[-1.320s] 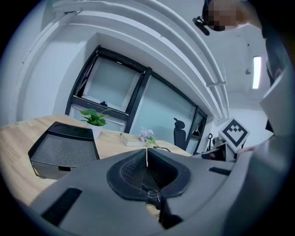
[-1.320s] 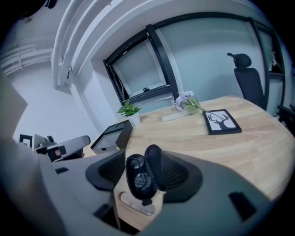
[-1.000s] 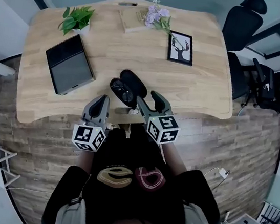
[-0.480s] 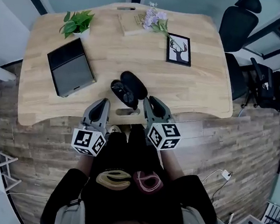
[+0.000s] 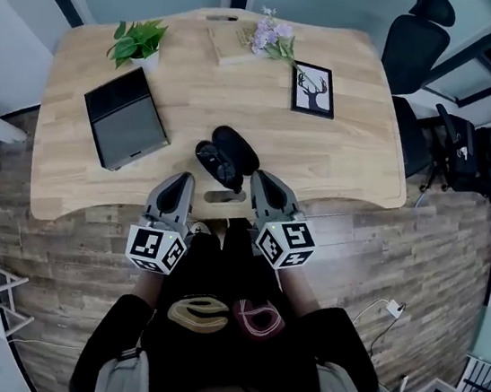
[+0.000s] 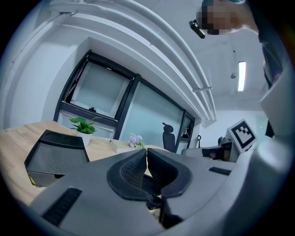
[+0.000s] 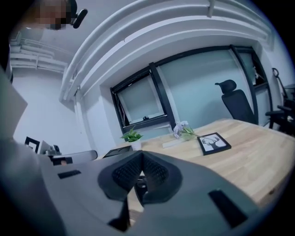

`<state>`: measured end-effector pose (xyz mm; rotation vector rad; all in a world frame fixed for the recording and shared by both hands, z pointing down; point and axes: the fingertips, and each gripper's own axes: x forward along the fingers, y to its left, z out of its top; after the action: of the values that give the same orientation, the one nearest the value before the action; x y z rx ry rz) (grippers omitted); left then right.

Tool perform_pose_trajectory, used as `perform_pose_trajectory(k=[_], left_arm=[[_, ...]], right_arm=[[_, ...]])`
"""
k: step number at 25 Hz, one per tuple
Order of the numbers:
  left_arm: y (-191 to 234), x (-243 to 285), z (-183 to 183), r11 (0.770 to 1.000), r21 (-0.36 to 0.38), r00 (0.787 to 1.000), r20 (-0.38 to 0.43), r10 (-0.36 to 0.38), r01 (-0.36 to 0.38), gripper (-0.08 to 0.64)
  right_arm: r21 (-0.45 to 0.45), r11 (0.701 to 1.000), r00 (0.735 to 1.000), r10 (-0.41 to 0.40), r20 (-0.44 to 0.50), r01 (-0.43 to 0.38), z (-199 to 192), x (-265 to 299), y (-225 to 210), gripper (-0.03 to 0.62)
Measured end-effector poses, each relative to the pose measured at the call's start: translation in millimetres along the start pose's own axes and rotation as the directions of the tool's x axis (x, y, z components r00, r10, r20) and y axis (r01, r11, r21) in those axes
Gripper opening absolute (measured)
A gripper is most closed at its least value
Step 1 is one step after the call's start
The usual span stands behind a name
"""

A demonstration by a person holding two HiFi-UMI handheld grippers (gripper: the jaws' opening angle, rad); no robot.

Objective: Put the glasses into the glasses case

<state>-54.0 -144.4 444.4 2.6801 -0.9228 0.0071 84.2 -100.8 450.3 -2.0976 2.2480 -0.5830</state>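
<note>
- left gripper (image 5: 179, 178): jaws pressed together, nothing between the pads. We read it as parked at the table (image 5: 350, 164) edge, lower centre of the head view, out of the way.
- right gripper (image 5: 260, 177): jaws have just been closing. The pads meet with nothing between them, so it has no grasp on anything.
- glasses case (image 5: 230, 150): lies open at the centre of the head view, just above both gripper tips and touching neither. One half sits to the upper right, the other to the lower left.
- glasses (image 5: 207, 156): we make out a dark shape with glints in the lower-left half and judge it is the glasses, already in. Too small to tell whether the temples are folded.
- The case is not yet shut, so what's left is probably flipping one half over. A closed jaw makes a decent pusher for that.
- Risk: the case sits near the table edge, and we think a one-sided push could slide it. Bracing it with the other gripper would help.
- dark tray (image 5: 125, 119), plant (image 5: 137, 35) and deer picture (image 5: 316, 89) sit well apart in the upper frame, so no interference.
</note>
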Motion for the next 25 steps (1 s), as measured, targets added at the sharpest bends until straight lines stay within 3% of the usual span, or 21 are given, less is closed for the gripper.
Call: perform_pose_trajectory(k=[4,25], left_arm=[[1.7,0.1,2.0,1.000,-0.002,1.000,0.009,-0.001,0.001,0.021],[4.4,2.0,3.7,1.000,0.009,1.000,0.005,-0.010,0.010,0.021]], right_arm=[[-0.083,0.996,1.000,-0.016,0.002,0.016,3.9,3.3,4.9,0.011],[-0.151,0.988,0.999,-0.035,0.020,0.037,4.5,6.8,8.4,0.011]])
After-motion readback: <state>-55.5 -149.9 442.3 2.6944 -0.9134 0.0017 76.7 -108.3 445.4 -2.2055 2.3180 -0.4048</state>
